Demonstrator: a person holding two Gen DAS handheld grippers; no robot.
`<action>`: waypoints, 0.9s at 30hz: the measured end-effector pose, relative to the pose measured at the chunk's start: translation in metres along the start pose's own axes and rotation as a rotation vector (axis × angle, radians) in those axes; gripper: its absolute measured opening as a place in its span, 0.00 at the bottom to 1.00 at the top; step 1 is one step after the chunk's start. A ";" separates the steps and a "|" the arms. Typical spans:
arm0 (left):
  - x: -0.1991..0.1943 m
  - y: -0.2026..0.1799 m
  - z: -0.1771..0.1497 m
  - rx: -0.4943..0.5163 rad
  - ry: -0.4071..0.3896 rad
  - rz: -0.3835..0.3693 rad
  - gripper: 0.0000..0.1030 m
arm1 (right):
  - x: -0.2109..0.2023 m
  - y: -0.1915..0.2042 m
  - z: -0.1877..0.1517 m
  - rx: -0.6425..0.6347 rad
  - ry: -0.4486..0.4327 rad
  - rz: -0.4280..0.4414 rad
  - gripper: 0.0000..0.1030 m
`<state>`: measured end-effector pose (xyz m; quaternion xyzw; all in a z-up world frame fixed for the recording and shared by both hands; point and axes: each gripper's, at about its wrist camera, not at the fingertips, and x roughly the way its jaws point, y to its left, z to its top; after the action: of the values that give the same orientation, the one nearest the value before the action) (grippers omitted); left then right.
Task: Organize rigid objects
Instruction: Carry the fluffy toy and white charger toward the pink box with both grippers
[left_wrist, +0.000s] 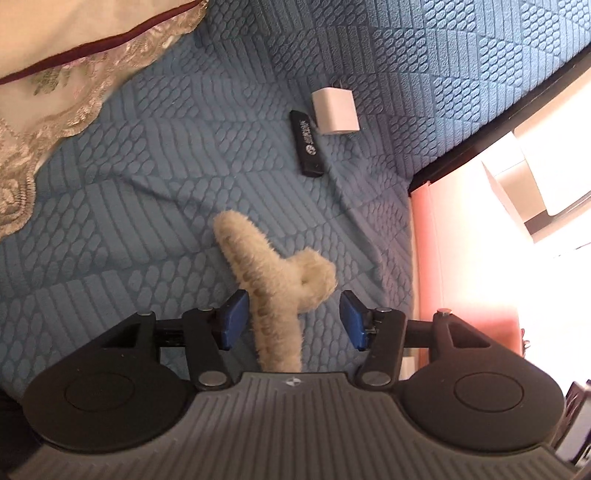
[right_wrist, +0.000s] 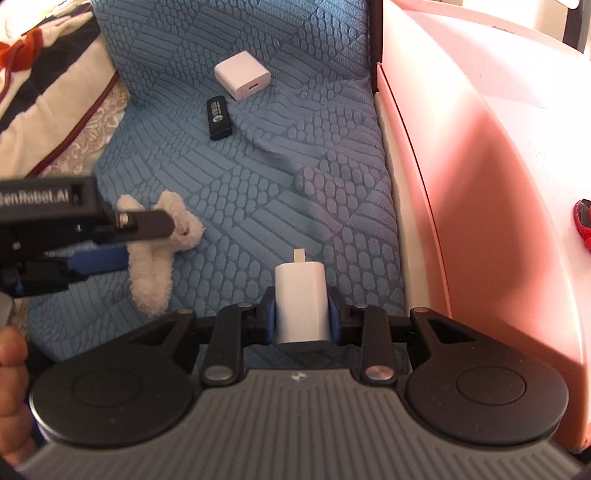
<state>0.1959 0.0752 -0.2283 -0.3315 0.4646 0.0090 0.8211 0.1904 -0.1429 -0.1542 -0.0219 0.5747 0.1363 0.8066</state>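
Fuzzy hair claw (left_wrist: 273, 273) lies on blue bedspread (left_wrist: 184, 166) between wide-open pads of left gripper (left_wrist: 291, 317); light, rigid under plush, best pinched across spine. Right gripper (right_wrist: 302, 317) clamps white charger (right_wrist: 302, 302).

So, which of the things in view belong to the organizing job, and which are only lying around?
For the job:
- white charger, clamped in the right gripper
- fuzzy hair claw, between the open fingers of the left gripper
- square white adapter
- black USB stick

Only lying around:
- blue bedspread
- lace pillow
- pink box
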 end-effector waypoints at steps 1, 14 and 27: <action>0.001 0.000 0.001 -0.005 -0.008 -0.003 0.61 | 0.000 0.002 0.000 -0.012 0.000 -0.006 0.31; 0.014 -0.007 0.010 0.031 -0.072 0.037 0.64 | 0.001 0.010 0.011 -0.056 -0.056 -0.043 0.30; 0.017 -0.013 0.014 0.104 -0.122 0.064 0.59 | 0.005 0.018 0.012 -0.110 -0.075 -0.075 0.30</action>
<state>0.2199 0.0676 -0.2293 -0.2719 0.4238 0.0314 0.8634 0.1989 -0.1226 -0.1527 -0.0827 0.5347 0.1382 0.8296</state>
